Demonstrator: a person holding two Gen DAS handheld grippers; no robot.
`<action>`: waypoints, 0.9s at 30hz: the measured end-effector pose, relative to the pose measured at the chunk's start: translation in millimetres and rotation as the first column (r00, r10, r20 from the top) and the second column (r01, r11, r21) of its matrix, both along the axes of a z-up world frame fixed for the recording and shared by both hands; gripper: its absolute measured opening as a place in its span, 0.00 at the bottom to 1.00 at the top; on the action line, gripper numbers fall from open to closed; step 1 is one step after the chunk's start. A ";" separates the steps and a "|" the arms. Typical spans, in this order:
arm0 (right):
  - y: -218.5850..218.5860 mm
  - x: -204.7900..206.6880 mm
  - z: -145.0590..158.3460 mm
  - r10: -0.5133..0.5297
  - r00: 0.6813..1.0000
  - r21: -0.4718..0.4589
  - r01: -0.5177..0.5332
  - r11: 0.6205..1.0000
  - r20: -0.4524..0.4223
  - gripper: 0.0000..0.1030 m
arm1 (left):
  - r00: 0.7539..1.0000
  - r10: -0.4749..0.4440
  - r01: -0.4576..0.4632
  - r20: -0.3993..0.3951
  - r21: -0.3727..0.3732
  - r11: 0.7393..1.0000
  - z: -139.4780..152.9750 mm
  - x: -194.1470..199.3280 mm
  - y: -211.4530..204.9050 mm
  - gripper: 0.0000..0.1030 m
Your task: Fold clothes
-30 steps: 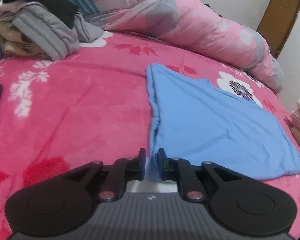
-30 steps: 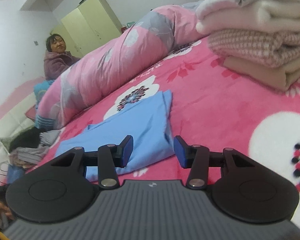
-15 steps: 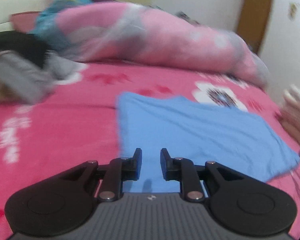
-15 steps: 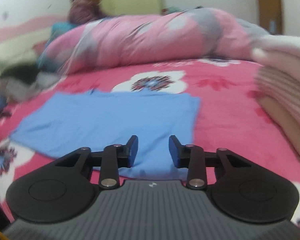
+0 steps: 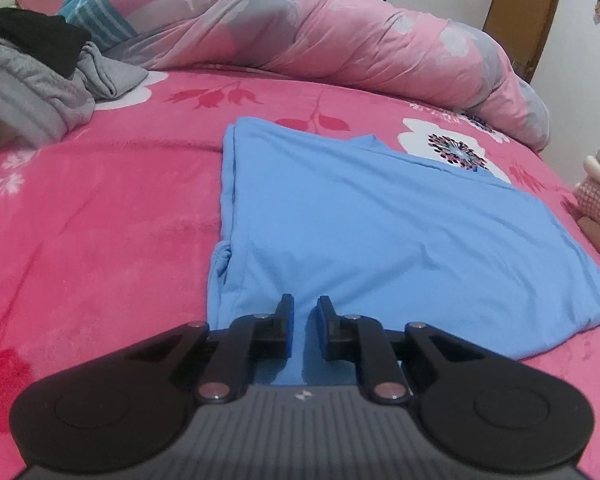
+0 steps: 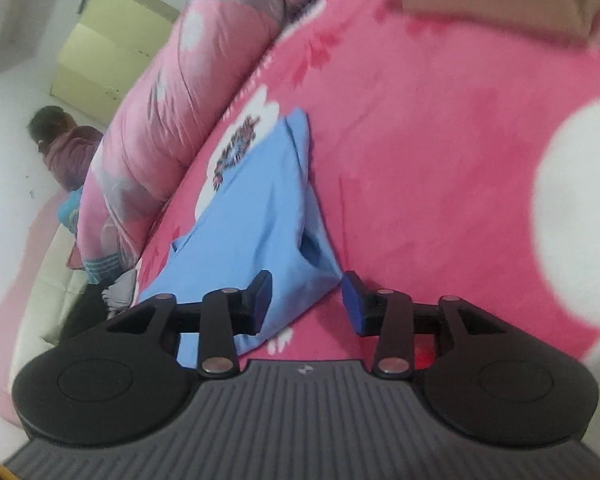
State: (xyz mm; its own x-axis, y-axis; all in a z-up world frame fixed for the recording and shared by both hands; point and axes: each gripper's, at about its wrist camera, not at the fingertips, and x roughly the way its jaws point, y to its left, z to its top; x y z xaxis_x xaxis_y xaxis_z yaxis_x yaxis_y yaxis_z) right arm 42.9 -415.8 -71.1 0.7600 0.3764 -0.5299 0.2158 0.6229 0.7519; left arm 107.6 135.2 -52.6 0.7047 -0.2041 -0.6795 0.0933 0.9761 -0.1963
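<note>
We see the shirt [image 5: 380, 232] at twelve o'clock: left jaws narrowly apart, closing over its hem, right jaws opening astride its corner.

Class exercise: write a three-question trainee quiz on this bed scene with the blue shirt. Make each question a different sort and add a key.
1. True or false: the blue shirt lies on the pink floral blanket.
2. In the left wrist view, what sits on the bed at the far left? A: a heap of grey and black clothes. B: a laundry basket. C: a pair of shoes.
3. Fill in: beyond the shirt, along the far side of the bed, lies a bunched pink ____.

Key: 1 true; 2 A; 3 quilt.
</note>
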 end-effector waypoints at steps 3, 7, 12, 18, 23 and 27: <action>11.6 9.7 -4.8 0.011 1.000 -0.040 -0.010 0.999 0.011 0.32 | 1.000 0.000 0.000 -0.003 0.003 1.000 -0.7 2.1 -0.2 0.14; 8.2 11.1 6.8 0.005 0.998 -0.070 0.000 0.998 0.068 0.02 | 1.000 0.007 -0.007 -0.020 0.006 1.000 0.1 5.9 1.4 0.09; 0.6 2.2 26.2 0.028 0.991 -0.148 -0.009 0.989 0.127 0.02 | 1.000 -0.004 0.004 -0.030 0.005 1.000 -0.8 7.6 5.0 0.05; -15.1 2.6 -12.2 -0.009 1.000 -0.118 0.011 0.993 0.013 0.04 | 1.000 -0.015 0.015 -0.025 0.019 1.000 -1.2 7.2 5.4 0.04; -48.1 -11.0 3.7 -0.143 0.990 -0.171 0.142 0.975 0.003 0.11 | 0.999 -0.012 0.011 -0.041 -0.026 1.000 4.9 9.0 13.5 0.07; -54.0 -7.4 30.8 -0.150 0.987 -0.225 0.159 0.961 0.058 0.11 | 0.999 0.014 -0.014 0.029 0.015 1.000 25.6 2.4 16.3 0.23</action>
State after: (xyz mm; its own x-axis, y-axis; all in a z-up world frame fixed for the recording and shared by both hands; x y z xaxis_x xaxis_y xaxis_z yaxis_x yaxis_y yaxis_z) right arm 35.5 -469.8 -40.3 0.8219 0.1252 -0.5557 0.2953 0.7405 0.6037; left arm 110.0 151.5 -27.0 0.7267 -0.1837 -0.6620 0.0848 0.9802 -0.1790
